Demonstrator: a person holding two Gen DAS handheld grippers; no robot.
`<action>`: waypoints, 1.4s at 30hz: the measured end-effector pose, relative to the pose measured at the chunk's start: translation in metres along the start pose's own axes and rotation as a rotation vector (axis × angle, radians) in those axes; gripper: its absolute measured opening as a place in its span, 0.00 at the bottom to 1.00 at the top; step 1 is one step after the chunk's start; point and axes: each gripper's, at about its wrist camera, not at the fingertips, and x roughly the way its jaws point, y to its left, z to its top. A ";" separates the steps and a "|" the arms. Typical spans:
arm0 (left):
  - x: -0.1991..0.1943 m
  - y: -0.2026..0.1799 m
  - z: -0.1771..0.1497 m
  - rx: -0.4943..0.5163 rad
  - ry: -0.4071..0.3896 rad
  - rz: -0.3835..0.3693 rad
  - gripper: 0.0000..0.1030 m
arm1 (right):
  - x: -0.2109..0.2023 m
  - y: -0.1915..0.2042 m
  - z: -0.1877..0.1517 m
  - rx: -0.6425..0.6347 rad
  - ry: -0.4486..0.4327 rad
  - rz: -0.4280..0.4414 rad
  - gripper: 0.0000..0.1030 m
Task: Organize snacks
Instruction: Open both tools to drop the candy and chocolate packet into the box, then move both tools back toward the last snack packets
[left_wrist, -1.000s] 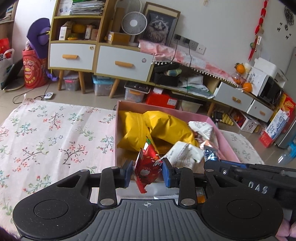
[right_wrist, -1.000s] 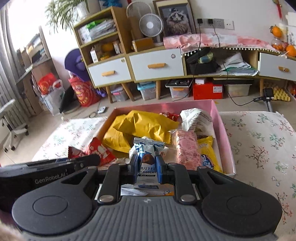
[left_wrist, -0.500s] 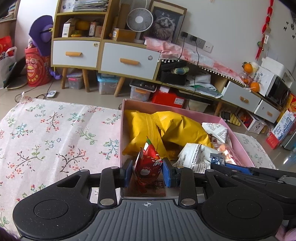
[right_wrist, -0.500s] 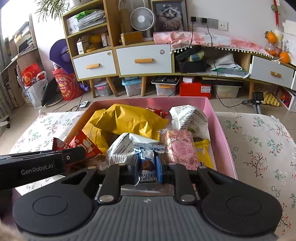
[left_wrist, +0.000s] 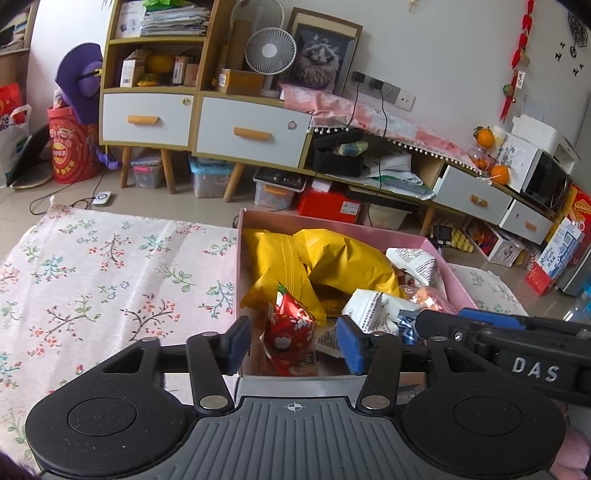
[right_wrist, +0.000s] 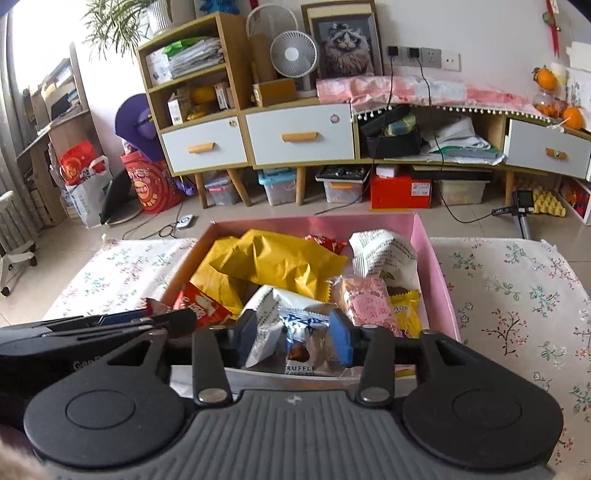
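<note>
Looking along the left gripper (left_wrist: 293, 343): jaws parted, having just been opening, blue pads clear of the red foil snack (left_wrist: 291, 326) that stands between them. The snack rests inside the pink box (left_wrist: 439, 260), at its near edge. At 12 o'clock from the snack lie the yellow bags (left_wrist: 332, 264); at 2 o'clock a white printed packet (left_wrist: 373, 304). The other tool's black body crosses in from 3 o'clock. Floral cloth (left_wrist: 110, 273) spreads at 9 o'clock of the box.

Right wrist view: right gripper (right_wrist: 293, 338) also stands apart, jaws just been opening, pads not pressing on the blue-and-white truffle chocolate packet (right_wrist: 301, 341) between them. That packet sits in the pink box (right_wrist: 436, 273) at the near wall. A pink wrapped cake (right_wrist: 371, 304) lies at 1 o'clock of it, the yellow bags (right_wrist: 273, 266) at 11 o'clock, a red snack pack (right_wrist: 201, 304) at 10 o'clock. The left tool enters from 9 o'clock. Floral cloth (right_wrist: 517, 295) flanks the box on both sides.
</note>
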 end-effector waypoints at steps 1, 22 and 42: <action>-0.003 0.000 0.000 0.000 -0.001 0.000 0.51 | -0.003 0.000 0.000 0.000 -0.005 0.002 0.46; -0.054 -0.005 -0.029 0.104 0.083 0.034 0.87 | -0.038 -0.012 -0.020 0.013 0.001 -0.027 0.80; -0.052 0.008 -0.065 0.121 0.114 0.049 0.95 | -0.037 -0.016 -0.055 -0.096 0.037 -0.068 0.99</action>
